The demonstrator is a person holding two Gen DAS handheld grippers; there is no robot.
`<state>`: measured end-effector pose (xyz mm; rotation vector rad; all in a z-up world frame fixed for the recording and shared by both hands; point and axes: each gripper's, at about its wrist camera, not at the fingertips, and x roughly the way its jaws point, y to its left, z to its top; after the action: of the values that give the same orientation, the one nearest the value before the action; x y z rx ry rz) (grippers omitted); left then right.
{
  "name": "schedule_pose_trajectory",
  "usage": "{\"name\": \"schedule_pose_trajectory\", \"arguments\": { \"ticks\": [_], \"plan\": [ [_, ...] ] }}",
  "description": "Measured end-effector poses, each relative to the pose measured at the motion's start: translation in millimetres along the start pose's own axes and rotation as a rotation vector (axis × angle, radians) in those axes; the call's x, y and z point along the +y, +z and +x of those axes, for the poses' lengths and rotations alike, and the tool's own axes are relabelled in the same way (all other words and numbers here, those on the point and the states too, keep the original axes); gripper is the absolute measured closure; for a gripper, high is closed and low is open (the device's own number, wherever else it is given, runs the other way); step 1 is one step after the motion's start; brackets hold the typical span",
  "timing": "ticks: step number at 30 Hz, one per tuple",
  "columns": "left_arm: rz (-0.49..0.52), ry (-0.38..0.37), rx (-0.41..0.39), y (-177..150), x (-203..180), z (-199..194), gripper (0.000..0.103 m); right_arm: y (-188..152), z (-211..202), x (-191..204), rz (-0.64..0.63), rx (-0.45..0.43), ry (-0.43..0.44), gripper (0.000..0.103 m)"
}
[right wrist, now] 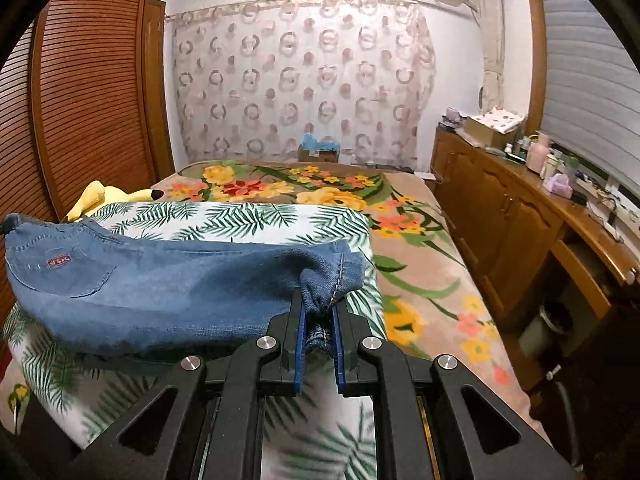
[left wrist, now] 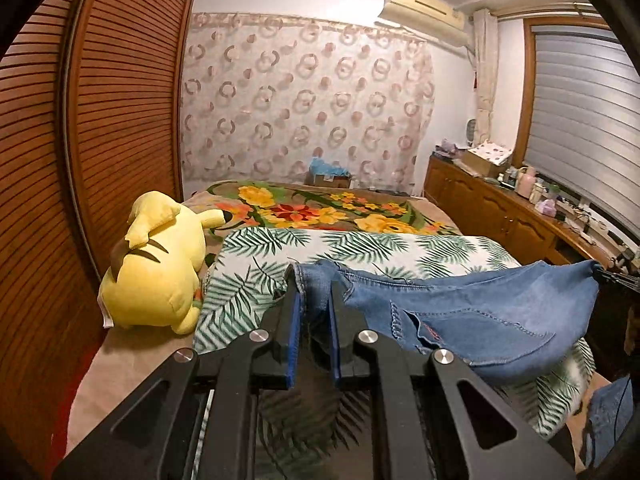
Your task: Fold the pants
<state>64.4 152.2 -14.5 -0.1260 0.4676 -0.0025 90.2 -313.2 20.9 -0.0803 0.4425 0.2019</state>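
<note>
Blue denim pants [left wrist: 480, 320] hang stretched between my two grippers above a palm-leaf sheet [left wrist: 256, 256] on the bed. My left gripper [left wrist: 314, 288] is shut on one end of the pants, with denim bunched between its blue pads. In the right wrist view my right gripper [right wrist: 318, 300] is shut on the other end of the pants [right wrist: 168, 288], and a back pocket with a small red label [right wrist: 59, 262] faces the camera. At the far right of the left wrist view, the cloth ends where a dark tip of the right gripper [left wrist: 612, 276] holds it.
A yellow plush toy [left wrist: 160, 268] lies on the bed's left side by the louvred wooden wardrobe doors [left wrist: 100, 120]. A floral blanket [right wrist: 400, 216] covers the far and right part of the bed. A wooden counter [right wrist: 540, 208] with small items runs along the right wall.
</note>
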Motion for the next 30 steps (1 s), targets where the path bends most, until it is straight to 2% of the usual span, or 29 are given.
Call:
{"name": "schedule_pose_trajectory", "arguments": {
  "ticks": [6,12,16,19,23,26,28,30],
  "plan": [
    [-0.020,-0.044,0.051,-29.9,-5.9,-21.1,0.089,-20.9,-20.5,-0.8,0.049,0.017,0.024,0.092],
    [0.045,-0.004,0.110,-53.8,-18.1,-19.7,0.089,-48.0,-5.5,-1.6,0.119,0.071,0.056,0.092],
    [0.053,0.012,0.133,-58.3,-15.4,-18.0,0.089,-45.7,0.1,-9.7,0.137,0.087,0.071,0.092],
    [0.047,0.036,0.145,-60.1,-13.8,-15.2,0.085,-48.6,-5.0,-16.7,0.155,0.098,0.086,0.091],
    [0.076,0.075,0.145,-62.8,-15.5,-14.6,0.077,-46.7,-8.9,-18.3,0.158,0.108,0.075,0.085],
    [0.095,0.077,0.148,-62.9,-18.9,-15.6,0.075,-46.6,-10.0,-17.4,0.158,0.116,0.066,0.082],
    [0.099,0.077,0.146,-62.7,-20.4,-17.0,0.060,-45.6,-12.4,-17.5,0.165,0.118,0.044,0.077],
    [0.098,0.060,0.140,-62.2,-22.0,-18.2,0.057,-47.1,-13.3,-16.8,0.178,0.110,0.045,0.075]
  ]
}}
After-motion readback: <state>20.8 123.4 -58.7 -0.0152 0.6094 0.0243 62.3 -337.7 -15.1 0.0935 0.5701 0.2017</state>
